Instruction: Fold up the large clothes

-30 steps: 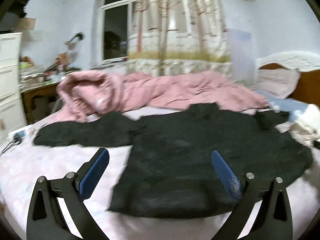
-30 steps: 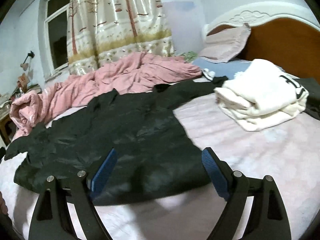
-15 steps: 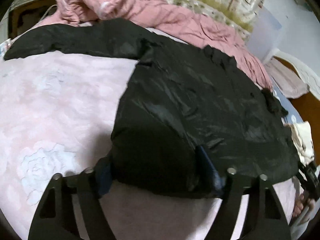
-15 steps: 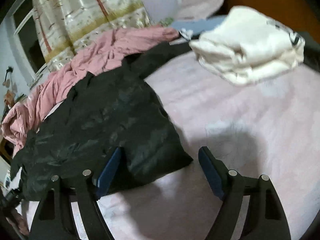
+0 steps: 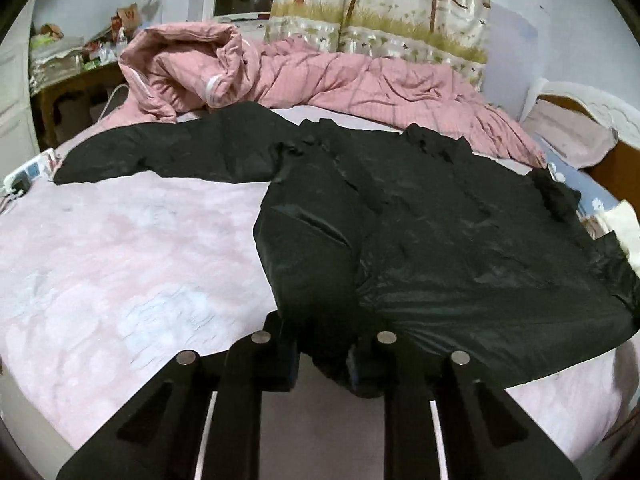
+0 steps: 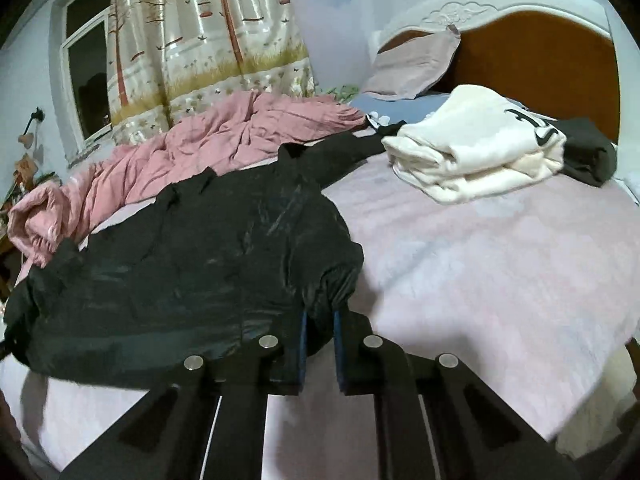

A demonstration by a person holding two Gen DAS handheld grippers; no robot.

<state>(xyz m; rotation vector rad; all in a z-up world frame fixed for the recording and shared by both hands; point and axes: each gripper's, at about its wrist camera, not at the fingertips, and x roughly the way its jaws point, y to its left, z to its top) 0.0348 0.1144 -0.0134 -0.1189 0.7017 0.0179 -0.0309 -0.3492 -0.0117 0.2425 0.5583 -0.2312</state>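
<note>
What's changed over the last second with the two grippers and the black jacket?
Both grippers came down to the black jacket hem and have just been closing: left gripper and right gripper each now pinch a near corner. The white folded clothes and pink quilt stayed put.

Both views sit low and close over the near hem of the black jacket, each looking forward and slightly downward along its own fingers. The left wrist view stands at the jacket's left hem corner, facing the curtain beyond it; the right wrist view stands at the right corner, facing the headboard. They share the jacket — and the pink quilt behind it.
</note>
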